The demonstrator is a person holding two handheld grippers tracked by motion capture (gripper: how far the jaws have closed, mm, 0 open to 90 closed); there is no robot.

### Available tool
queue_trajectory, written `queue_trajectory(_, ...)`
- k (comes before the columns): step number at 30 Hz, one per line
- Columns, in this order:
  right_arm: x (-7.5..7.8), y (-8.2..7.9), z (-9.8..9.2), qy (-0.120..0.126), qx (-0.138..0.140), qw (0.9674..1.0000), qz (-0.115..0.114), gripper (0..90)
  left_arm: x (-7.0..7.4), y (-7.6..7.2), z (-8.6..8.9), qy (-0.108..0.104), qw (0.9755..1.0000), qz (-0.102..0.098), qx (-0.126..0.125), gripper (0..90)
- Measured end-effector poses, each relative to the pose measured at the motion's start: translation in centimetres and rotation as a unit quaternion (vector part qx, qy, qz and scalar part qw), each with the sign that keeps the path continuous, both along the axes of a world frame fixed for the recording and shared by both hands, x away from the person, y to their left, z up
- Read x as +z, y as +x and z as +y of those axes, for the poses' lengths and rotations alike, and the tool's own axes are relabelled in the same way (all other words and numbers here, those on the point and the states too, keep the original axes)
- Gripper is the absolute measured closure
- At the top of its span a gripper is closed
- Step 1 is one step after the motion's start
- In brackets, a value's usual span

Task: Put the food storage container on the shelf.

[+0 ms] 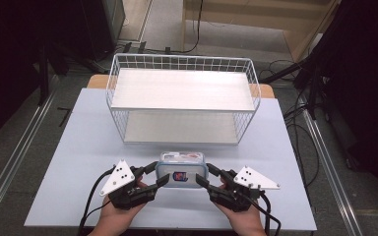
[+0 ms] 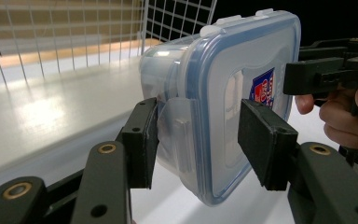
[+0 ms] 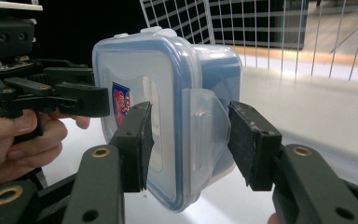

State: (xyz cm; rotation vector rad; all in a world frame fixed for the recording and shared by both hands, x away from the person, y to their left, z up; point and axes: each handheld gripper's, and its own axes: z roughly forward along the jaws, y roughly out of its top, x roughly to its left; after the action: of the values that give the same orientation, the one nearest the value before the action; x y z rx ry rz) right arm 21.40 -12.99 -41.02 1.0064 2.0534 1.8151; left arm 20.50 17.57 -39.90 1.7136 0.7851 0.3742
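Pale lavender-grey surface (image 1: 78, 162) stands on a grey floor, with dark curtains at both sides and cables trailing at the right. A white wire basket shelf (image 1: 182, 98) with two white boards sits at the far middle. Just in front of it rests a clear plastic container (image 1: 181, 169) with a blue-rimmed snap lid and a red-and-blue sticker. The left gripper (image 1: 155, 177) and right gripper (image 1: 204, 178) flank it, each with fingers open around a side latch, not clamped.
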Motion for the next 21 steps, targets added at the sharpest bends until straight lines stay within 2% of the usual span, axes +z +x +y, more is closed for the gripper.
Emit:
queue_trajectory(3,0.6,0.0,0.0,0.003,-0.001,0.9999,-0.011,52.4,0.6,0.0,0.0,-0.001,0.9999,-0.011,0.0,49.6)
queue_trajectory(5,1.5,-0.1,-0.1,0.004,-0.005,0.9996,-0.029,52.4,1.5,0.1,-0.1,-0.002,0.9996,-0.028,-0.001,49.6)
queue_trajectory(6,1.5,-0.1,-0.1,0.004,-0.005,0.9996,-0.029,52.4,1.5,0.1,-0.1,-0.002,0.9996,-0.028,-0.001,49.5)
queue_trajectory(8,2.4,-0.1,-0.1,0.009,-0.01,0.9989,-0.045,52.4,2.5,0.2,-0.2,0.0,0.999,-0.045,-0.002,49.4)
queue_trajectory(12,3.5,0.0,-0.2,0.016,-0.013,0.9978,-0.062,52.3,3.8,0.4,-0.3,0.001,0.9977,-0.067,-0.004,49.3)
queue_trajectory(21,5.9,0.4,0.1,0.025,-0.018,0.9946,-0.099,52.2,6.1,0.8,0.0,-0.007,0.995,-0.1,-0.003,49.2)
